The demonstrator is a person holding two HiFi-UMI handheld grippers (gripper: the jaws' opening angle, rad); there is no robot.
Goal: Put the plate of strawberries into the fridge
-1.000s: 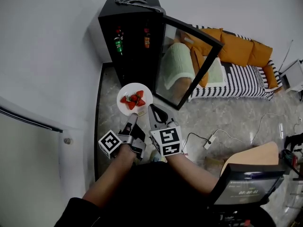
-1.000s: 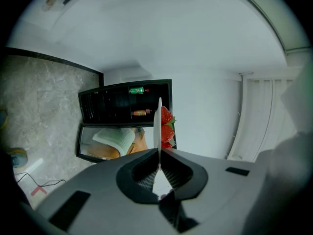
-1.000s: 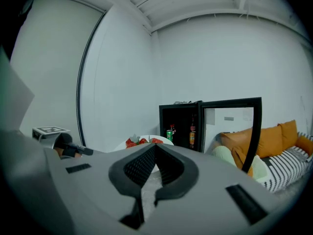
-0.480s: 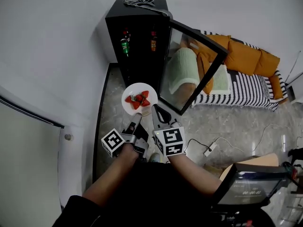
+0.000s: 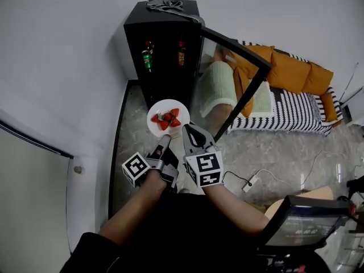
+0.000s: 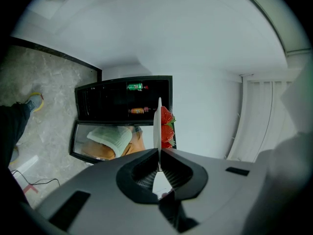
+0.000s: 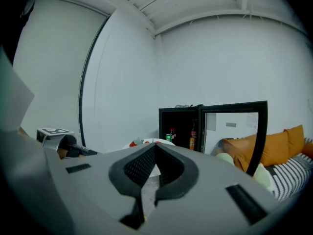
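Observation:
A white plate with several strawberries hangs just in front of the open black fridge. My left gripper is shut on the plate's near rim. In the left gripper view the plate stands edge-on between the jaws of that gripper, with the strawberries to its right. My right gripper sits beside the plate's right edge. In its own view that gripper is shut with nothing seen between the jaws, and the plate shows just beyond.
The fridge's glass door swings out to the right. A green can and a bottle stand inside. A sofa with orange cushions lies at the right, a cable and power strip on the floor, a white wall at the left.
The plate and both grippers have edged slightly up and right toward the fridge. The left gripper still clamps the rim.

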